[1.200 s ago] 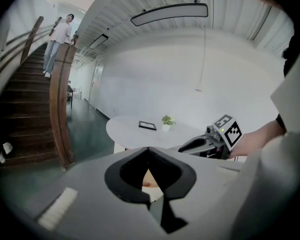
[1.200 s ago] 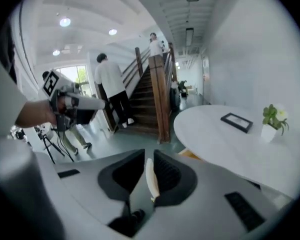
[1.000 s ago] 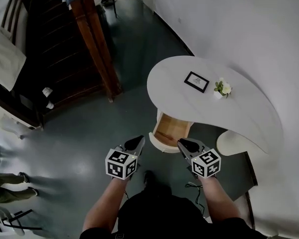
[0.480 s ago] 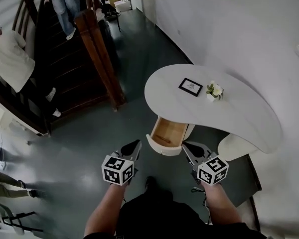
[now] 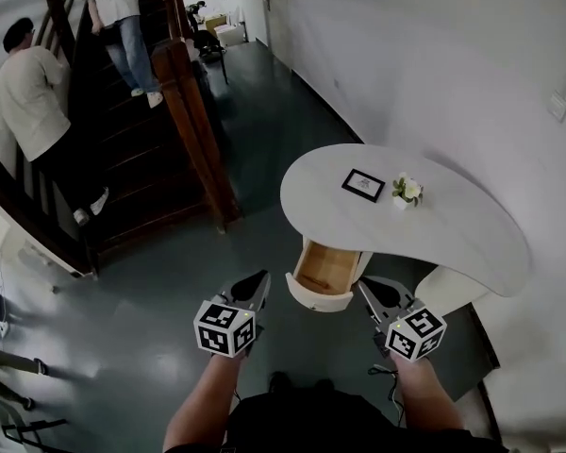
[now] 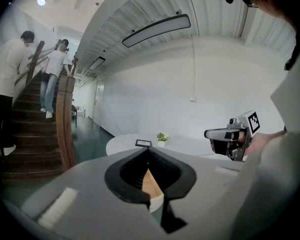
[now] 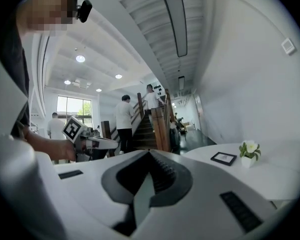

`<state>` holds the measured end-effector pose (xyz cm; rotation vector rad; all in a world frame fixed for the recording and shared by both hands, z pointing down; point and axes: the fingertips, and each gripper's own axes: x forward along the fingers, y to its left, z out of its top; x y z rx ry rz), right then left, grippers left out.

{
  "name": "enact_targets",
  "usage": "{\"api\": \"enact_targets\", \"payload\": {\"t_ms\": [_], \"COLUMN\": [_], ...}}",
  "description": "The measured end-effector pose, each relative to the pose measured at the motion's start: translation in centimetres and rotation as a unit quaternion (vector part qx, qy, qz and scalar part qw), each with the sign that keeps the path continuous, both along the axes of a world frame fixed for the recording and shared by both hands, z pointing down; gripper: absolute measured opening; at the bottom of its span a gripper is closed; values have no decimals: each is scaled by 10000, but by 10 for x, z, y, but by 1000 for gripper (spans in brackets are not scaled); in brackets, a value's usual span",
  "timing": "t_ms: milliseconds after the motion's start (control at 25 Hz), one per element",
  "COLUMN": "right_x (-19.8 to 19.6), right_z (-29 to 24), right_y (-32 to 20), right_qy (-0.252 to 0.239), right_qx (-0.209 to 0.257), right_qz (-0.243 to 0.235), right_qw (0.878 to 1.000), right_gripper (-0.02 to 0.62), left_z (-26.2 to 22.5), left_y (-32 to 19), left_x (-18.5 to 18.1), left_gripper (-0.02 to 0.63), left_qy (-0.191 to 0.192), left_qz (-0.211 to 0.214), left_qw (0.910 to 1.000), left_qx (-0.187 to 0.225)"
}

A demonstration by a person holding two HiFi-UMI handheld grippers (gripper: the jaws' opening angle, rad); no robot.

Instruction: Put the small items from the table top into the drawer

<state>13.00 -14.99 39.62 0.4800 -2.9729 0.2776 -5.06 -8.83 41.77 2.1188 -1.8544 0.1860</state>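
Hovering short of the open drawer (image 5: 318, 298), left claw (image 5: 261, 277) and right claw (image 5: 364, 284) both pinched together, empty; we'd spread one and approach the picture frame (image 5: 363, 185) flat.

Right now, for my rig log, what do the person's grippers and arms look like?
Left gripper and right gripper match: grey bodies, black-lined fingers, each carrying a white cube with black square markers. The person wears a black top; forearms bare.
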Motion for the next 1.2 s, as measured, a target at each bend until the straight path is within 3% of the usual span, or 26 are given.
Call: {"api": "enact_targets", "payload": {"t_ms": [280,480,1200], "right_x": [-24,-34,-15], "right_z": [-26,-35,-34], "right_y": [0,13,22], "right_qy": [-186,-181,-110], "right_qx": [228,333,332], "right_qz": [308,327,546], "right_qw": [9991,9987,9979], "right_gripper": [11,11,11], "left_z": [-27,-28,-21], "left_y": [2,9,6], "left_x": [-22,-32,-22], "left_gripper": [11,11,11], "left_qy": [-261,-241,-228], "left_qz": [109,34,109], "left_qw": [9991,9990,9987], "left_qx": [322,387,431]}}
